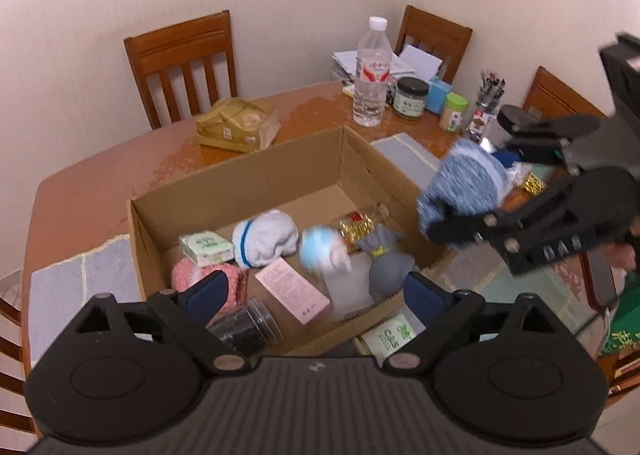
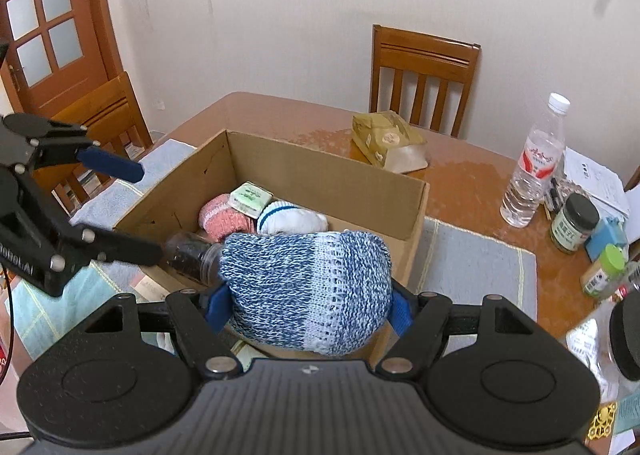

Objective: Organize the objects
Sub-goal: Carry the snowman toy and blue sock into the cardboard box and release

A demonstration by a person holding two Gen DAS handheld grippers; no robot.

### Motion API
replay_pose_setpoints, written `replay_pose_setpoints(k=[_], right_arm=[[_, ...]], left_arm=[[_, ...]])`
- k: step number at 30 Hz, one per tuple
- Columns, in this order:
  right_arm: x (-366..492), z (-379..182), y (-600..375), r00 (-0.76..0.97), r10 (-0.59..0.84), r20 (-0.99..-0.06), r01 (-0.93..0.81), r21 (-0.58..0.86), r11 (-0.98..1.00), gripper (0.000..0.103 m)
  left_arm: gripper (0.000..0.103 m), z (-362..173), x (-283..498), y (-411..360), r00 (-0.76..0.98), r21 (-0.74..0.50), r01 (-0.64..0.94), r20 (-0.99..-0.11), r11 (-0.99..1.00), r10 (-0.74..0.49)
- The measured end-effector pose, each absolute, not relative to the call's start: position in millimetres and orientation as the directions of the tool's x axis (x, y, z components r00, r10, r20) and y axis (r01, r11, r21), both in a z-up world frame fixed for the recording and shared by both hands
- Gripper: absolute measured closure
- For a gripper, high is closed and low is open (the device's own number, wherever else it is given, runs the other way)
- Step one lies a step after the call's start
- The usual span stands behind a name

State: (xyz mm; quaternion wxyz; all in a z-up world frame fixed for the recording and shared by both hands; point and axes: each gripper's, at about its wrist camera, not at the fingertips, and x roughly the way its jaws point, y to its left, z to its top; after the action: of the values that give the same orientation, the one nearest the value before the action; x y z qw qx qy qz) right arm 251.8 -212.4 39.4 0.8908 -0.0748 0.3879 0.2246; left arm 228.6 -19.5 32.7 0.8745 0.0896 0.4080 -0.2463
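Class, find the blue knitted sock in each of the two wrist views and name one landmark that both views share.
Left wrist: blue sock at right, held in the right tool, by the box's right wall.
Right wrist: blue sock at lower centre, between the tool's fingers.
Shared landmark: cardboard box.

We are in a home, in a room for eating. We see a big brown wooden table (image 2: pixel 460 175) with wooden chairs (image 2: pixel 424 75) pushed in around it. A wooden door (image 2: pixel 48 15) with small glass panes stands in the corner. On the table sit a water bottle (image 2: pixel 532 171), food jars (image 2: pixel 574 223), a cup of pens (image 1: pixel 490 95) and papers (image 1: pixel 400 63).
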Motion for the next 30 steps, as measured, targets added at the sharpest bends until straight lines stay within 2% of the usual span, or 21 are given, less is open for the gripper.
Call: replay_pose_setpoints(k=[21, 22, 25, 30], right_arm=[[351, 27, -191, 0.588, 0.286, -0.756, -0.404, 0.031, 0.914, 0.024], [357, 26, -190, 0.591, 0.283, -0.756, -0.399, 0.032, 0.917, 0.022], [366, 24, -190, 0.607, 0.282, -0.743, -0.383, 0.037, 0.923, 0.0], [367, 22, -191, 0.614, 0.263, -0.744, -0.372, 0.021, 0.928, 0.0]], left_arm=[[0.005, 14, 229, 9, 0.542, -0.039, 0.435, -0.787, 0.9, -0.296], [0.005, 13, 230, 10, 0.544, -0.034, 0.43, -0.788, 0.902, -0.288], [0.005, 11, 230, 12, 0.544, -0.029, 0.426, -0.79, 0.904, -0.282], [0.003, 9, 229, 12, 0.549, -0.01, 0.414, -0.795, 0.91, -0.259]])
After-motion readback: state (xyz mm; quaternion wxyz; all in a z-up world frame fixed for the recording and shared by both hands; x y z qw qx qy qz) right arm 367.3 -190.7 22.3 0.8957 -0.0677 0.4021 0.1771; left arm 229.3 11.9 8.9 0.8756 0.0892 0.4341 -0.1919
